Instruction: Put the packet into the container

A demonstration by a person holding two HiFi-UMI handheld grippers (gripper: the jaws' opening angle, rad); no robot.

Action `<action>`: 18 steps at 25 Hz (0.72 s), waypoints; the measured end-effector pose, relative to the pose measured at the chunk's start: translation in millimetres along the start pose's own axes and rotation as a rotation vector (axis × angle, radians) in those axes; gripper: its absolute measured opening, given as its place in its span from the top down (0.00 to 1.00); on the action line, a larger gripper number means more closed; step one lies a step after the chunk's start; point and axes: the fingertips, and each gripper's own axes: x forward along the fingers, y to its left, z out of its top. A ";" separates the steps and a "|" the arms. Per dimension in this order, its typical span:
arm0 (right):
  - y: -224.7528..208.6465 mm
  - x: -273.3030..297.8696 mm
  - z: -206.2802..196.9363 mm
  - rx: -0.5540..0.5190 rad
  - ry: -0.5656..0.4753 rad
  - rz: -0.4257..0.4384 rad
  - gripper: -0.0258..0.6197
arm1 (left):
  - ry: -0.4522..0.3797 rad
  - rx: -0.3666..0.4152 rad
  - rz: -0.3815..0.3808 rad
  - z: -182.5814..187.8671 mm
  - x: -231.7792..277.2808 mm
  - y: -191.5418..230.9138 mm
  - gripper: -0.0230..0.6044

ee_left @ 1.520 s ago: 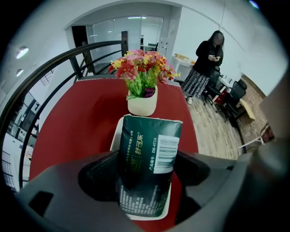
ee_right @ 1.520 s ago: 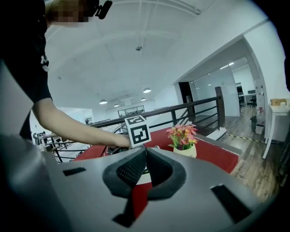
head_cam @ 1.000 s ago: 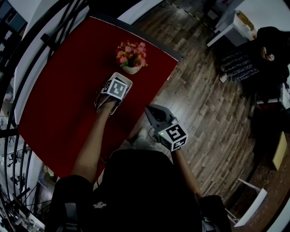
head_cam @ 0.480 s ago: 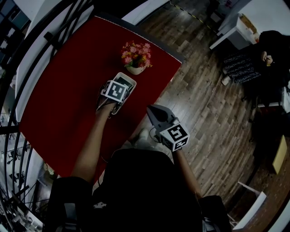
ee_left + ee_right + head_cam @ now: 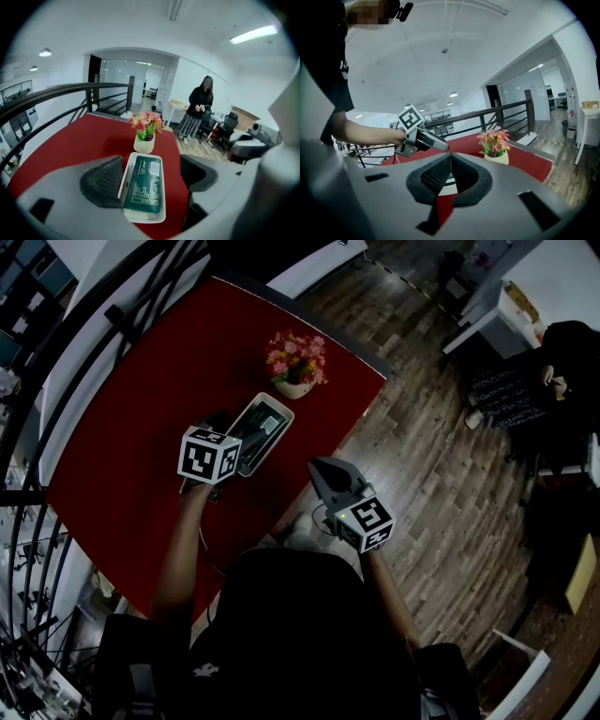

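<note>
The dark green packet (image 5: 143,187) lies flat inside the white container (image 5: 162,165) on the red table (image 5: 141,409). In the head view the packet (image 5: 260,426) and the container (image 5: 280,427) sit just below the flower pot. My left gripper (image 5: 149,180) hovers a little back from the container's near end. Its jaws stand wide and are closing slightly, with nothing between the pads. My right gripper (image 5: 449,159) is held off the table's right edge over the floor, pads together, empty.
A pot of pink and red flowers (image 5: 296,362) stands just beyond the container. A black railing (image 5: 70,91) runs along the table's far and left sides. Wooden floor (image 5: 441,456) lies to the right. A person (image 5: 199,105) stands near desks and chairs.
My left gripper has drawn back from over the container, down and to the left, and the packet now lies uncovered in it. The right gripper has barely moved.
</note>
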 end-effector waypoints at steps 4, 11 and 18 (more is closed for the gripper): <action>8.0 6.1 2.3 -0.013 -0.006 0.020 0.93 | -0.088 0.081 0.038 7.0 -35.0 0.9 0.65; 21.4 11.2 11.6 -0.025 -0.031 0.046 0.93 | -0.380 0.060 -0.032 30.1 -90.7 -20.1 0.90; 30.8 10.9 33.5 -0.042 -0.113 0.061 0.93 | -0.755 0.017 -0.178 61.3 -167.4 -46.9 0.95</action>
